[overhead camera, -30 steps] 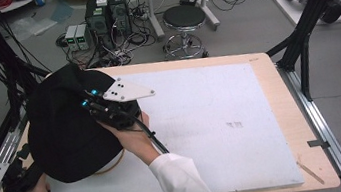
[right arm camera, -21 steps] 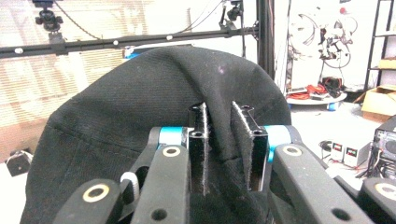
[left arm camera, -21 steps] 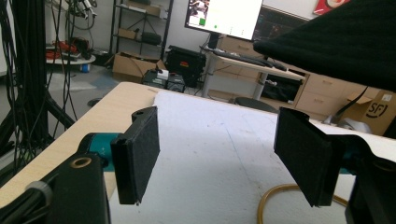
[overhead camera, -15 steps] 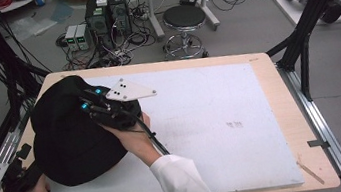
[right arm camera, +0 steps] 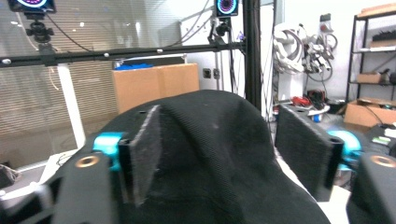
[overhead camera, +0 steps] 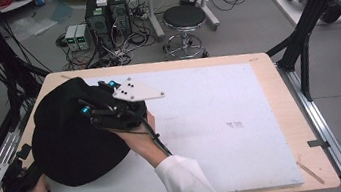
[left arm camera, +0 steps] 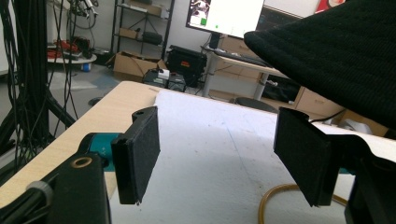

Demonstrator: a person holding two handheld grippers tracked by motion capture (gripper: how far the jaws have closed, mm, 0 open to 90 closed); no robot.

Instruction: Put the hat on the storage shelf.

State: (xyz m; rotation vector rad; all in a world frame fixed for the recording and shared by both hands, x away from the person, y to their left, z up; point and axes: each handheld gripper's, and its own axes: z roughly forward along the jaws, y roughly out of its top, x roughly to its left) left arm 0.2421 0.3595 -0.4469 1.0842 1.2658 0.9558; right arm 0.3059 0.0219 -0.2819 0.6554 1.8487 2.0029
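black cap (overhead camera: 71, 137) bulging up between right tool (overhead camera: 90, 109) pads (just spread, gripping nothing), left tool (overhead camera: 15, 173) also spread at its near-left rim.

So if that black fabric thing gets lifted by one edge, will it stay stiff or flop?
Likely floppy: the black fabric piece drapes in a soft mound with folds. Its ribbed knit weave, seen in the right gripper view, should grip the pads rather than slip. It probably sags and trails when raised.

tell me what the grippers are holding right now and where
Nothing is held. The right gripper has just been opening, black hat between its jaws unpressed; the left gripper is open over bare table.
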